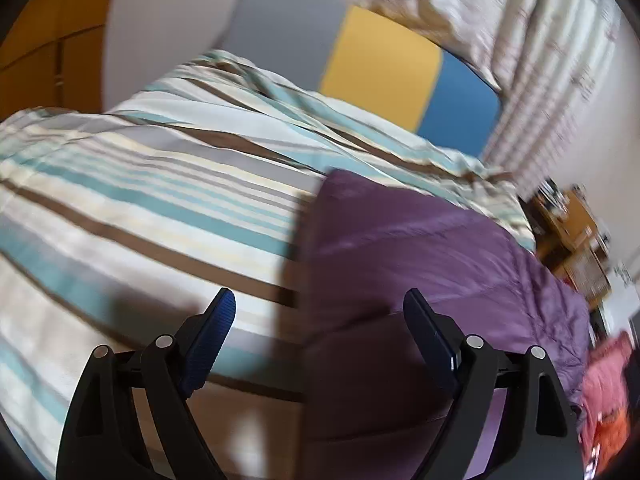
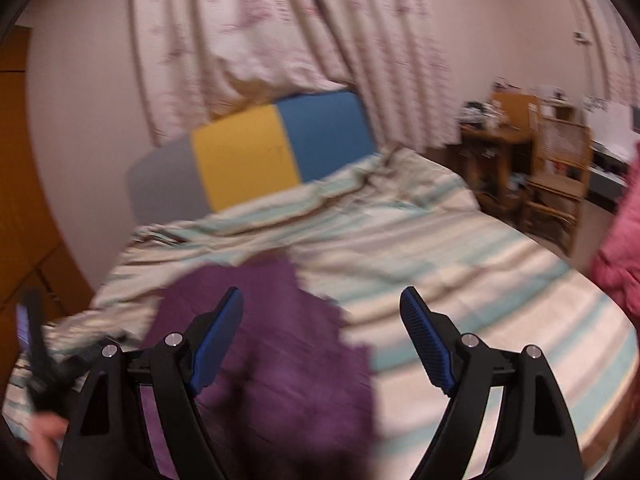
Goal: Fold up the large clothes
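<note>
A large purple quilted garment (image 1: 432, 264) lies on the striped bedcover (image 1: 160, 184). In the right wrist view the garment (image 2: 272, 344) lies below and to the left, on the bedcover (image 2: 460, 256). My left gripper (image 1: 320, 300) is open and empty, above the garment's left edge. My right gripper (image 2: 322, 300) is open and empty, above the garment's right edge. The left gripper also shows in the right wrist view (image 2: 32, 344) at the far left, held by a hand. Both views are blurred.
A grey, yellow and blue headboard (image 2: 256, 156) stands at the bed's far end under pale curtains (image 2: 280, 32). A wooden desk and chair (image 2: 552, 160) stand right of the bed. A pink garment (image 2: 620, 248) hangs at the right edge. A wooden wardrobe (image 1: 48, 40) is left.
</note>
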`<action>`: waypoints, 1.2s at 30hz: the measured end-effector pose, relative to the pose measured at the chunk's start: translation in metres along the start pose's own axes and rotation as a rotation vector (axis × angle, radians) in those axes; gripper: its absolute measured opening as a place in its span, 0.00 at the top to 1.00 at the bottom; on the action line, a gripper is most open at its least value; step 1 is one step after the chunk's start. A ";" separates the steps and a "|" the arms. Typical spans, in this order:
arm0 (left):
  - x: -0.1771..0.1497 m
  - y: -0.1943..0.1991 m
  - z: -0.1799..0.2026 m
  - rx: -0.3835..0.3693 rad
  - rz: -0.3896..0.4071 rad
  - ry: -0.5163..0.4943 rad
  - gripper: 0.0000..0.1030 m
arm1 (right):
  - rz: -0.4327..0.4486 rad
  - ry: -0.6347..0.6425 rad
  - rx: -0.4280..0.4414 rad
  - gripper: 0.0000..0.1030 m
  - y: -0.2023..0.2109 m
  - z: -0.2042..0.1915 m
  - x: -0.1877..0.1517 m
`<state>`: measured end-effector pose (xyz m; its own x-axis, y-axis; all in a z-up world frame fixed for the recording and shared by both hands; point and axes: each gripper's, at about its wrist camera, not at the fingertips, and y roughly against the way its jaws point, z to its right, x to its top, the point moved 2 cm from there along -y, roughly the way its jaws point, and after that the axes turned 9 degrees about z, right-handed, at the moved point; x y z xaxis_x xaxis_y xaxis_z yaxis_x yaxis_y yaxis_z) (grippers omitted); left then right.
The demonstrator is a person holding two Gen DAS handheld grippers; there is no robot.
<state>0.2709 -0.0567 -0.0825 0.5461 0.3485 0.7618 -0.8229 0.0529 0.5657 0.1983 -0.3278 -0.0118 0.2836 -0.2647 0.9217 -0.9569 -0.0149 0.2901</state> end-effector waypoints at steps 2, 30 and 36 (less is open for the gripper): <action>-0.004 0.000 0.024 0.009 0.018 -0.111 0.17 | -0.024 0.006 0.036 0.22 -0.020 -0.026 0.014; 0.004 -0.024 0.078 0.096 0.017 -0.240 0.15 | -0.251 0.042 -0.108 0.32 -0.137 0.021 -0.099; 0.011 -0.082 0.082 0.251 -0.077 -0.302 0.15 | -0.262 0.047 -0.118 0.32 -0.137 0.021 -0.099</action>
<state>0.3578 -0.1342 -0.0946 0.6572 0.0594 0.7513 -0.7341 -0.1751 0.6560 0.3000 -0.3195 -0.1484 0.5250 -0.2220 0.8216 -0.8376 0.0363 0.5450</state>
